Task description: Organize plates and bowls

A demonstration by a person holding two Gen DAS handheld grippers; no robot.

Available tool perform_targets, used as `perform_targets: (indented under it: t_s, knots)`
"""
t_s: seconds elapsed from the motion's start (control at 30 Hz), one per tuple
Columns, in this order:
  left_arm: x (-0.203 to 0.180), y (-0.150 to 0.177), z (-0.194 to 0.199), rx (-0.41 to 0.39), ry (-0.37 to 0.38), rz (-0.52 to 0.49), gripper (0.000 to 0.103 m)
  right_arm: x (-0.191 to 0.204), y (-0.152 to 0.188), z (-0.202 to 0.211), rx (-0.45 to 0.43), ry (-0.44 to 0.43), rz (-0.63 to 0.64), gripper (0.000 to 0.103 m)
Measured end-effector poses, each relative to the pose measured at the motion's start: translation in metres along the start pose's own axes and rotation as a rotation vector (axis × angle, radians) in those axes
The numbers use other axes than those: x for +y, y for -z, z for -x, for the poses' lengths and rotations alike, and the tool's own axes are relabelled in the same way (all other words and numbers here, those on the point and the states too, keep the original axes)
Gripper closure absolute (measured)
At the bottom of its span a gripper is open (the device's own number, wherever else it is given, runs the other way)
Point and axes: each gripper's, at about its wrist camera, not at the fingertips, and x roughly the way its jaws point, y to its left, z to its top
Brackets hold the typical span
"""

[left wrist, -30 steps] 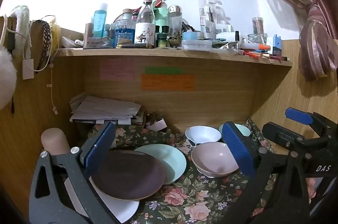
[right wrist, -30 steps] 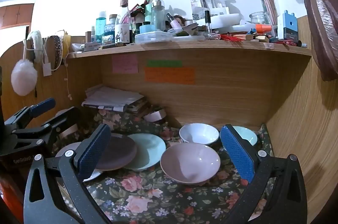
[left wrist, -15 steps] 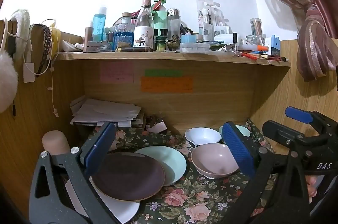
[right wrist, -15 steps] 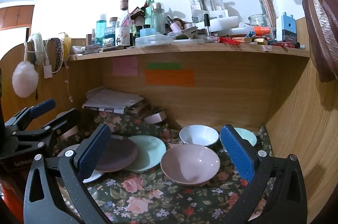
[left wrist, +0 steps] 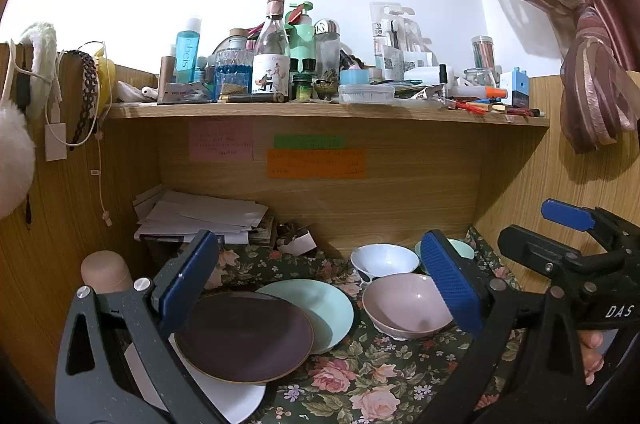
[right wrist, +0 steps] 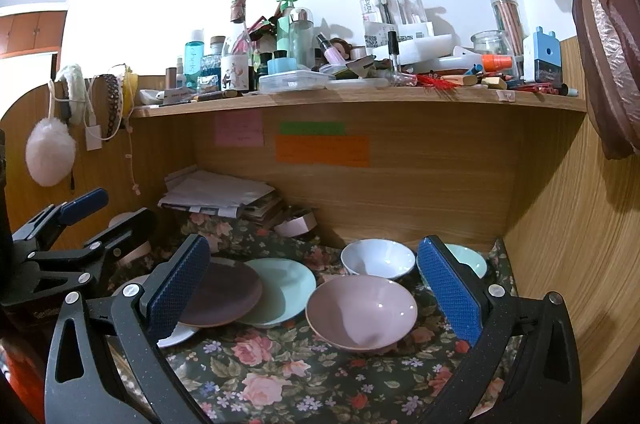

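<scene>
On the floral cloth (left wrist: 360, 380) lie three overlapping plates: a dark brown plate (left wrist: 244, 336) on a white plate (left wrist: 236, 398), and a mint plate (left wrist: 320, 308) beside it. To their right sit a pink bowl (left wrist: 404, 304), a white bowl (left wrist: 382, 260) and a mint bowl (left wrist: 460, 250). My left gripper (left wrist: 320, 284) is open and empty above the plates. My right gripper (right wrist: 316, 288) is open and empty, with the pink bowl (right wrist: 362, 308) between its fingers in view. The right gripper also shows in the left wrist view (left wrist: 568, 236).
A wooden shelf (left wrist: 320, 111) crowded with bottles and jars hangs over the nook. A paper stack (left wrist: 200, 216) lies at the back left. A beige cylinder (left wrist: 106, 270) stands at the left wall. Wooden side walls close in both sides; a curtain (left wrist: 592, 83) hangs right.
Both views have shifted very slightly, the scene sitting a little lower in frame. No dish has moved and both grippers stay open.
</scene>
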Motion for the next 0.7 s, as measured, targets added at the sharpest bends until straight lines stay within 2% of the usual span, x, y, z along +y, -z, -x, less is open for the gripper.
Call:
perform_targets:
  t_s: [0.7]
  knots:
    - [-0.0005,-0.0007,-0.0008,-0.007,0.005,0.002,0.001,0.0020,-0.0009,0.0030,-0.007,0.005,-0.005,0.000]
